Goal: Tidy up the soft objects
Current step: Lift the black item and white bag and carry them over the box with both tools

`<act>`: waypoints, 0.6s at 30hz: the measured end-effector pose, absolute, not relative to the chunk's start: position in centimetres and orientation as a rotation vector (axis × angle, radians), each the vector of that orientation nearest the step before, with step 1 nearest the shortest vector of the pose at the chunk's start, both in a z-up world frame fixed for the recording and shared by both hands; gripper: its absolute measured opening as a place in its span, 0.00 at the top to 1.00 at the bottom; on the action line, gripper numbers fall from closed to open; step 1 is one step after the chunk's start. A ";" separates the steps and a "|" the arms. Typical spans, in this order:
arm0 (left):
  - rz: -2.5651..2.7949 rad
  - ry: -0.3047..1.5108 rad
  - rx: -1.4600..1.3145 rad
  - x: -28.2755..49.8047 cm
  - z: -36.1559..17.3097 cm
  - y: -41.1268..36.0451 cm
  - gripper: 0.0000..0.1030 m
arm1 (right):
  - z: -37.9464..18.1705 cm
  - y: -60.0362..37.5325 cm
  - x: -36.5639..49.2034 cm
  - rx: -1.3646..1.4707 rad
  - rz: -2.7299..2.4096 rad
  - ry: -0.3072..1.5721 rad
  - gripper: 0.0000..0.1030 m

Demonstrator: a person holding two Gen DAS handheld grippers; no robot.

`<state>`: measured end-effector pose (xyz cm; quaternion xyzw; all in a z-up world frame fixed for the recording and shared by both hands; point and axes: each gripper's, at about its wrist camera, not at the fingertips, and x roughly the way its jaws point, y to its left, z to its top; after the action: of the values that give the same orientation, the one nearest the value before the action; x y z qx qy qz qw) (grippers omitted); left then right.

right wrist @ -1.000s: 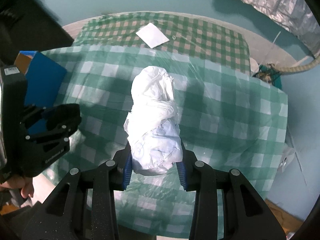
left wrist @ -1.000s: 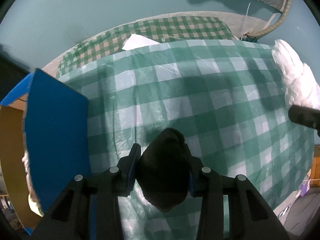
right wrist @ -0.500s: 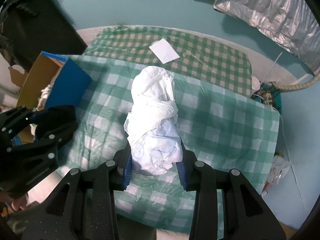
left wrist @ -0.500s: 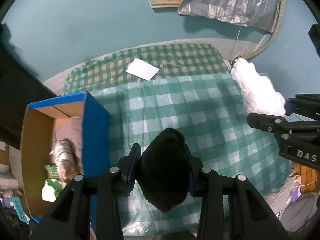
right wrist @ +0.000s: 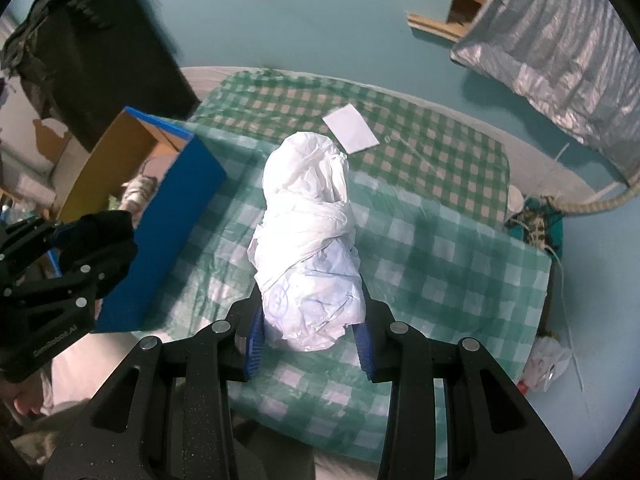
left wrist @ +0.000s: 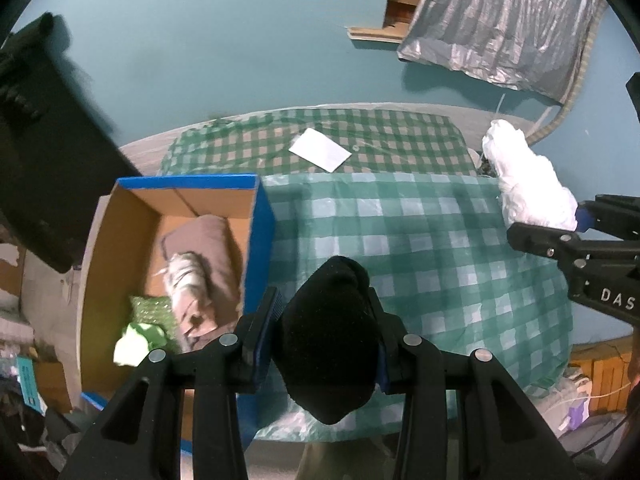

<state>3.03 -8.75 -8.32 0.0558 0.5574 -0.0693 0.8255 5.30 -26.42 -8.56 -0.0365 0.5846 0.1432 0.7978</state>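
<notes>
Left gripper (left wrist: pixel 326 330): both fingers pressed against a black soft bundle (left wrist: pixel 330 336), which fills the gap between them and sticks out front and below.
Right gripper (right wrist: pixel 308 326): clamped on a white plastic-wrapped bundle (right wrist: pixel 308 236); the bundle stands out well ahead of the blue finger pads (right wrist: pixel 256 338).
Height: both grippers are raised above the table, looking down on it.
Grippers to each other: in the left wrist view the right one comes in from the right edge with its white load; in the right wrist view the left one shows at the left edge with its black load.
Light green checked cloth (left wrist: pixel 420 248): spread with a clear plastic film over the near part of the table, under both bundles.
Blue cardboard box (left wrist: pixel 262 216): open, at the left end of the cloth, just left of the black bundle.
Box contents: a brownish folded fabric (left wrist: pixel 208 236), a striped grey soft item (left wrist: pixel 186 276), a green sparkly piece (left wrist: pixel 152 308) and a pale green-white piece (left wrist: pixel 134 344).
Dark green checked cloth (left wrist: pixel 380 140): covers the far part of the table.
White card (left wrist: pixel 320 154): flat on the dark checked cloth.
Silver sheet (left wrist: pixel 500 20): hanging on the teal wall, far right.
</notes>
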 end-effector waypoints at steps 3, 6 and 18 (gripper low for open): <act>-0.127 1.181 0.109 2.5 -7.6 -7.7 0.61 | -7.6 -25.5 5.3 -0.089 0.330 1.241 0.64; -0.106 1.174 0.104 2.0 -7.0 -6.8 0.61 | -6.9 -24.5 5.3 -0.102 0.350 1.227 0.64; -0.019 1.174 0.059 0.8 -5.7 -3.3 0.61 | -5.6 -20.3 5.6 -0.133 0.439 1.206 0.64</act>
<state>0.85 -3.26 -5.71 0.0280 0.5537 -0.0088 0.8322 5.58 -20.29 -5.57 -0.0621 0.5619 0.2047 0.7990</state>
